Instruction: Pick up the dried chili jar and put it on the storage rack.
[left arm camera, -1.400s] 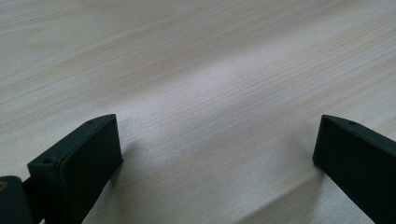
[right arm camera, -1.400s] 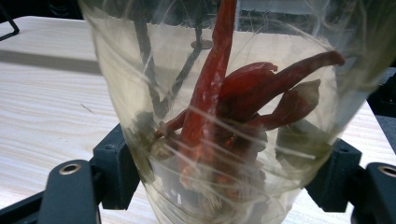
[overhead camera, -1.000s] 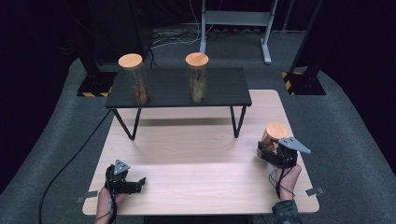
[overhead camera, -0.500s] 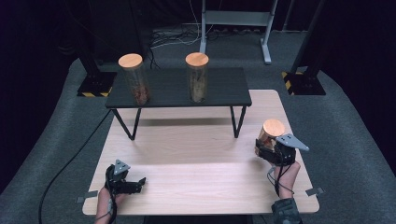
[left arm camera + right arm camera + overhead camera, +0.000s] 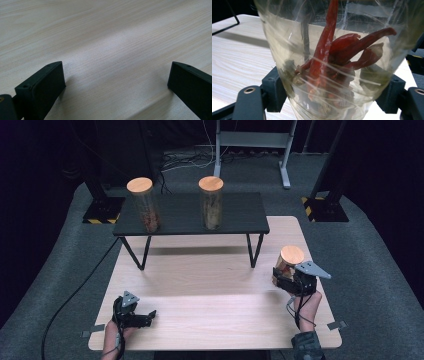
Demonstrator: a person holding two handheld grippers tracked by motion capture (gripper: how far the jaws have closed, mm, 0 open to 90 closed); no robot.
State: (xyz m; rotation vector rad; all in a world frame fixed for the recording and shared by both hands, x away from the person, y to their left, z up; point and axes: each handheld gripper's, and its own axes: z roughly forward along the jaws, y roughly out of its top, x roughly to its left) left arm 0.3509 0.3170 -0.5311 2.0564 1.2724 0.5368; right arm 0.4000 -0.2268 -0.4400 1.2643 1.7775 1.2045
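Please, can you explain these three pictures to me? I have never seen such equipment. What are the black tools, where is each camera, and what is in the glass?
A person sits at a wooden table and holds a hand tool with two black jaws in each hand. One picture comes from a camera above the table. The other two come from small cameras on the tools, looking along the jaws.

The left gripper is open and empty, over bare wood. The right gripper is closed on a clear jar with a wooden lid; inside are dried red chillies.

On the black shelf at the back stand two more jars.
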